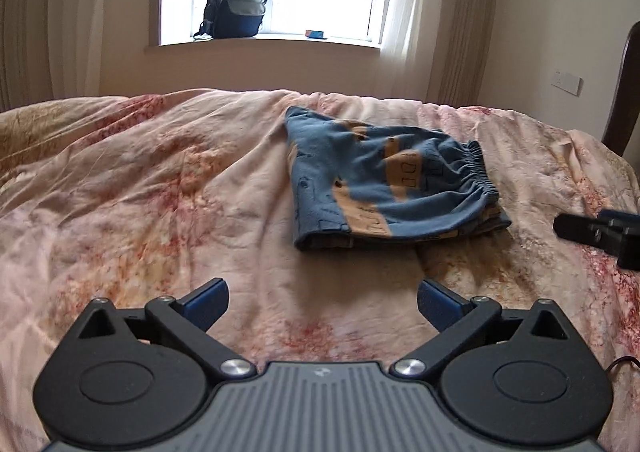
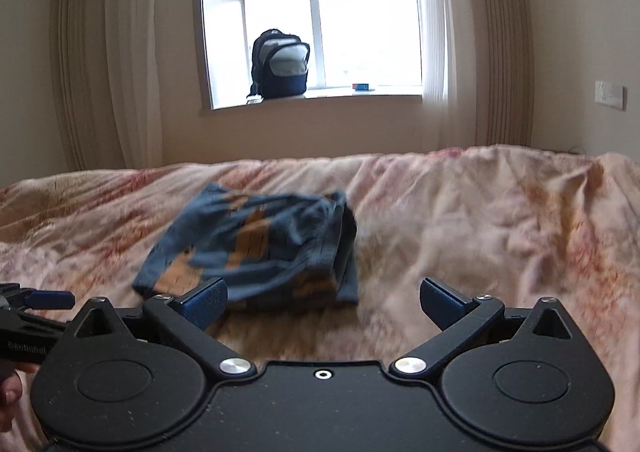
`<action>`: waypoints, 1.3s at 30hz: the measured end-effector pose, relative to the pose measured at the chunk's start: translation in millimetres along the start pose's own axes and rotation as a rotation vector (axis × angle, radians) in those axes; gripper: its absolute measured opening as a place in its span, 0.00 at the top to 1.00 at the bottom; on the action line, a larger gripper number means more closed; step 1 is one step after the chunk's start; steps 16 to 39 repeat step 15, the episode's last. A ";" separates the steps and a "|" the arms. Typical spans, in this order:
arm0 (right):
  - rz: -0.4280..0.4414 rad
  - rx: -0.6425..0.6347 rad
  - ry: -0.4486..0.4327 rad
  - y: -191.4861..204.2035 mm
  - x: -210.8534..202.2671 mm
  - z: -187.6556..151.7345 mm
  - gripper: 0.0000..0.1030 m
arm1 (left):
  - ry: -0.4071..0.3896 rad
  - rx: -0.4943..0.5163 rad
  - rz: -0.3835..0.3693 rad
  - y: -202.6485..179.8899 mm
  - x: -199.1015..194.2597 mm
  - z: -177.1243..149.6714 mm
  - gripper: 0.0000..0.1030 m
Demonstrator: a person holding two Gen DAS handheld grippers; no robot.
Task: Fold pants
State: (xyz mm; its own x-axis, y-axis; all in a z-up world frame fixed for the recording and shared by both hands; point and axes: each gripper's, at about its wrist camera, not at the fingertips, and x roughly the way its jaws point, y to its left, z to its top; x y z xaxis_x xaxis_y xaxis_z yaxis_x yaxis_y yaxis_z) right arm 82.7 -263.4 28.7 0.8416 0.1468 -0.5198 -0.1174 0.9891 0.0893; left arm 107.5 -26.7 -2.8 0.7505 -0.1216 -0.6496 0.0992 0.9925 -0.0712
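Rumpled floral bedspread (image 1: 160, 187) carries the pants (image 1: 384, 187) folded into a compact bundle at mid-bed, left gripper (image 1: 323, 302) and right gripper (image 2: 323, 302) both spread and empty nearby, so folding looks finished, leaving maybe a final tidy.

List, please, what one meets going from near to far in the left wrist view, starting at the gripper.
Left gripper with blue finger pads, open → pink floral bed cover → folded blue and tan patterned pants with elastic waistband → beige wall under the window → dark blue backpack on the windowsill.
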 end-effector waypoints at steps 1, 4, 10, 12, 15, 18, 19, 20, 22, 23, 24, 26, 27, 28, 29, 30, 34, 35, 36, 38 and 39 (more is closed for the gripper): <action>0.003 -0.001 0.011 0.0 2.5 -1.8 0.01 | 0.001 -0.004 0.000 0.9 0.2 0.3 0.00; 0.015 0.007 0.029 1.1 6.6 -4.8 0.01 | 0.003 -0.007 0.001 2.3 0.8 0.9 0.00; 0.025 0.012 0.039 1.0 8.8 -7.6 0.01 | 0.026 0.002 0.026 -1.3 5.1 1.5 0.00; 0.029 0.014 0.041 0.4 9.0 -7.4 0.01 | 0.014 0.003 0.020 -0.6 4.0 0.9 0.01; 0.033 0.009 0.037 1.1 8.0 -7.1 0.01 | 0.004 -0.006 0.013 0.8 1.8 1.4 0.00; 0.033 0.009 0.037 1.1 8.0 -7.1 0.01 | 0.004 -0.006 0.013 0.8 1.8 1.4 0.00; 0.033 0.009 0.037 1.1 8.0 -7.1 0.01 | 0.004 -0.006 0.013 0.8 1.8 1.4 0.00; 0.033 0.009 0.037 1.1 8.0 -7.1 0.01 | 0.004 -0.006 0.013 0.8 1.8 1.4 0.00; 0.033 0.009 0.037 1.1 8.0 -7.1 0.01 | 0.004 -0.006 0.013 0.8 1.8 1.4 0.00; 0.033 0.009 0.037 1.1 8.0 -7.1 0.01 | 0.004 -0.006 0.013 0.8 1.8 1.4 0.00; 0.033 0.009 0.037 1.1 8.0 -7.1 0.01 | 0.004 -0.006 0.013 0.8 1.8 1.4 0.00; 0.033 0.009 0.037 1.1 8.0 -7.1 0.01 | 0.004 -0.006 0.013 0.8 1.8 1.4 0.00; 0.033 0.009 0.037 1.1 8.0 -7.1 0.01 | 0.004 -0.006 0.013 0.8 1.8 1.4 0.00; 0.033 0.009 0.037 1.1 8.0 -7.1 0.01 | 0.004 -0.006 0.013 0.8 1.8 1.4 0.00; 0.033 0.009 0.037 1.1 8.0 -7.1 0.01 | 0.004 -0.006 0.013 0.8 1.8 1.4 0.00; 0.033 0.009 0.037 1.1 8.0 -7.1 0.01 | 0.004 -0.006 0.013 0.8 1.8 1.4 0.00; 0.033 0.009 0.037 1.1 8.0 -7.1 0.01 | 0.004 -0.006 0.013 0.8 1.8 1.4 0.00; 0.033 0.009 0.037 1.1 8.0 -7.1 0.01 | 0.004 -0.006 0.013 0.8 1.8 1.4 0.00; 0.033 0.009 0.037 1.1 8.0 -7.1 0.01 | 0.004 -0.006 0.013 0.8 1.8 1.4 0.00; 0.033 0.009 0.037 1.1 8.0 -7.1 0.01 | 0.004 -0.006 0.013 0.8 1.8 1.4 0.00; 0.033 0.009 0.037 1.1 8.0 -7.1 0.01 | 0.004 -0.006 0.013 0.8 1.8 1.4 0.00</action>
